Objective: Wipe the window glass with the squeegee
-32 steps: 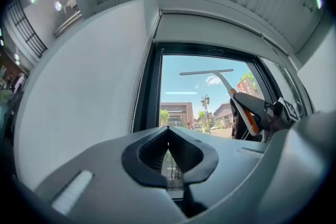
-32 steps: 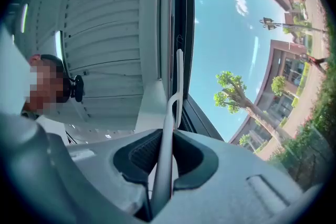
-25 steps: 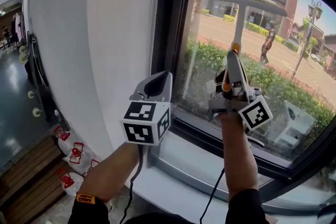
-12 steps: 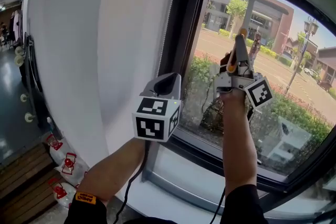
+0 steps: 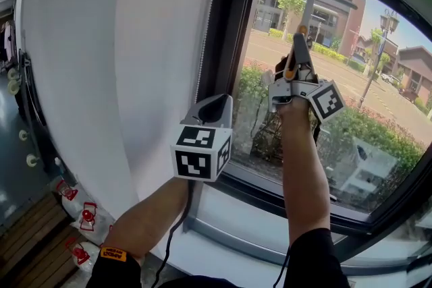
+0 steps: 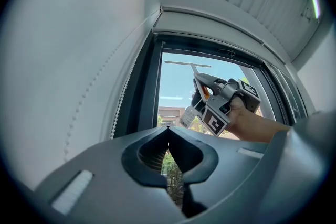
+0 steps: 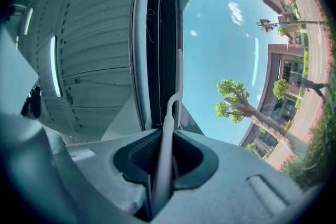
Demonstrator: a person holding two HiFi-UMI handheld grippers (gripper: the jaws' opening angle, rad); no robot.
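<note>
My right gripper (image 5: 298, 63) is raised against the window glass (image 5: 358, 71), shut on the squeegee's grey handle (image 7: 161, 165). The handle curves up to the blade (image 7: 179, 81), which lies edge-on beside the dark window frame (image 7: 160, 34). In the left gripper view the thin blade (image 6: 187, 64) sits level high on the pane, above the right gripper (image 6: 202, 81). My left gripper (image 5: 213, 102) hangs lower, in front of the frame's left upright and apart from the glass. Its jaws (image 6: 168, 129) are shut with nothing between them.
A white roller blind (image 5: 121, 44) with a bead chain (image 6: 113, 102) covers the wall left of the frame (image 5: 233, 44). A pale sill (image 5: 229, 212) runs below the glass. Red-and-white bags (image 5: 81, 219) lie on the floor at lower left. Outside are shrubs, a street and buildings.
My right gripper has climbed up the glass with the squeegee, from near the lower part of the pane to mid-height. The left gripper has barely moved.
</note>
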